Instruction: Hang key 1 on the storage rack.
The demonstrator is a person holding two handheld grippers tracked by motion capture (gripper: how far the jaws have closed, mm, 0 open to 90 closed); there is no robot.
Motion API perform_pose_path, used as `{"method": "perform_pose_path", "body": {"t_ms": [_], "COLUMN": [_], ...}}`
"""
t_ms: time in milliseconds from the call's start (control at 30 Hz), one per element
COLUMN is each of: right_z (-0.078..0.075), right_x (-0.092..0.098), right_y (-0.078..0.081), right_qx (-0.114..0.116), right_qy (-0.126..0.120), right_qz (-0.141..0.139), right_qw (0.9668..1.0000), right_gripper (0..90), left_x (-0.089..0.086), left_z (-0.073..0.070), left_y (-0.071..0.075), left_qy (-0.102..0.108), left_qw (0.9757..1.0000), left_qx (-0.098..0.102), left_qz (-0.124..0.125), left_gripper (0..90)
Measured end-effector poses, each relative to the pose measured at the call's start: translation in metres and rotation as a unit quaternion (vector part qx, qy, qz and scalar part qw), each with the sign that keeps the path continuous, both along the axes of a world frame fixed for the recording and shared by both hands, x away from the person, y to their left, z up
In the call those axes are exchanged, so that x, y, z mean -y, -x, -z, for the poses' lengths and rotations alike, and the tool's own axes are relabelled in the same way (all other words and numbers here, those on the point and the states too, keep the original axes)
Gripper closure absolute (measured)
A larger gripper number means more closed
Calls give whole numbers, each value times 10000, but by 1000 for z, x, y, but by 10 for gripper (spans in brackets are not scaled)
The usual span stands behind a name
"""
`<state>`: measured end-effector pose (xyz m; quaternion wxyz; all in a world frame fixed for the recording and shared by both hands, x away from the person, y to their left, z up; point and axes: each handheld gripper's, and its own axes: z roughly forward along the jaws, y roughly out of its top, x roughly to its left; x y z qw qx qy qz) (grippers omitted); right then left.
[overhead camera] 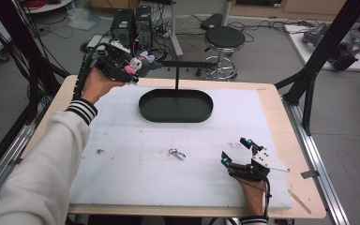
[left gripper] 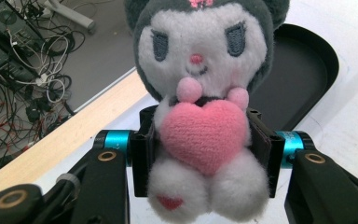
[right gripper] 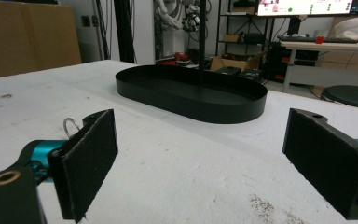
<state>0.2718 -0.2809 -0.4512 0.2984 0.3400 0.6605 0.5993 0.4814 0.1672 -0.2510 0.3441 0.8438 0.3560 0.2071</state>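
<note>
My left gripper (overhead camera: 133, 70) is raised over the table's far left corner, shut on a small plush toy (overhead camera: 139, 63). In the left gripper view the plush toy (left gripper: 200, 116) has a grey hood, a white face and a pink heart, and both pads squeeze its body. Right of it stands a black oval tray (overhead camera: 176, 106) with an upright post and a crossbar. My right gripper (overhead camera: 236, 151) rests open on the white mat near the front right, nothing between its pads (right gripper: 88, 158). A metal key ring (overhead camera: 176, 153) lies on the mat left of it.
A white mat (overhead camera: 122, 159) covers most of the wooden table (overhead camera: 281, 117). Beyond the far edge are a black stool (overhead camera: 223, 40), computer towers (overhead camera: 131, 23) and loose cables on the floor. Black frame struts stand at both sides.
</note>
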Motion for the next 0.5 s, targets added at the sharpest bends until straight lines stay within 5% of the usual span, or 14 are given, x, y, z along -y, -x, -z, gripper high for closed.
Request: {"method": "perform_pose_path", "body": {"t_ms": [500], "right_z": [0], "right_x": [0], "right_y": [0], "right_qx": [-13], "right_qy": [-42], "right_qz": [2], "right_qw": [10000], "right_gripper": [95], "left_x": [1], "left_z": [5], "left_y": [-8], "left_qy": [76], "left_qw": [10000], "left_qx": [-34], "left_qz": [-50], "left_gripper": [529]}}
